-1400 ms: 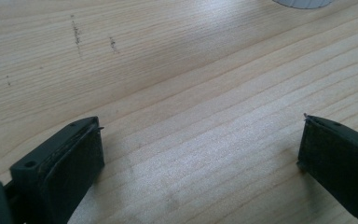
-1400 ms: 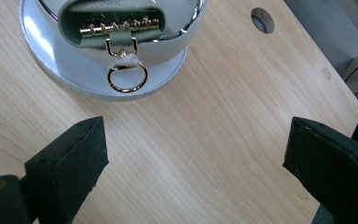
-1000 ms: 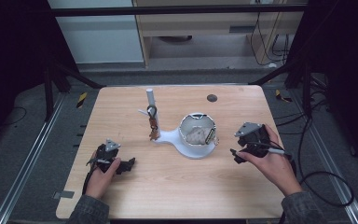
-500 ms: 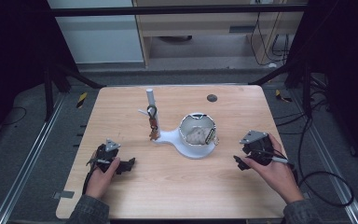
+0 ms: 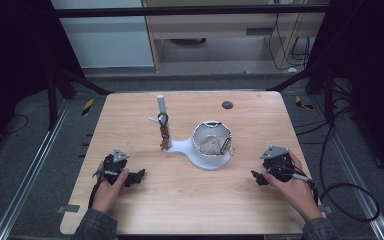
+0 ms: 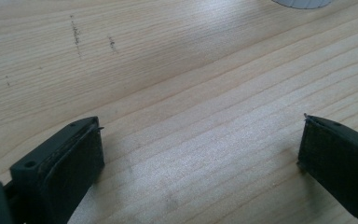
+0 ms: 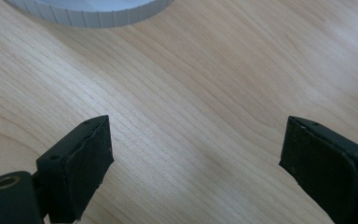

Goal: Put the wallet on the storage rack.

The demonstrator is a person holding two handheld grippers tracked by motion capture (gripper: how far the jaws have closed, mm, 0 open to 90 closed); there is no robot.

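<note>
The left gripper (image 5: 139, 176) rests low on the table (image 5: 190, 210) near its front left edge, jaws apart with bare wood between them. The right gripper (image 5: 258, 178) sits near the front right, its jaws apart over bare wood, having just been closing with nothing between them. Farther back, at mid-table between the two, stands the white stand (image 5: 200, 155) with its basket (image 5: 211, 140); its post (image 5: 161, 107) rises at left, carrying a dark hanging piece (image 5: 164, 131).
</note>
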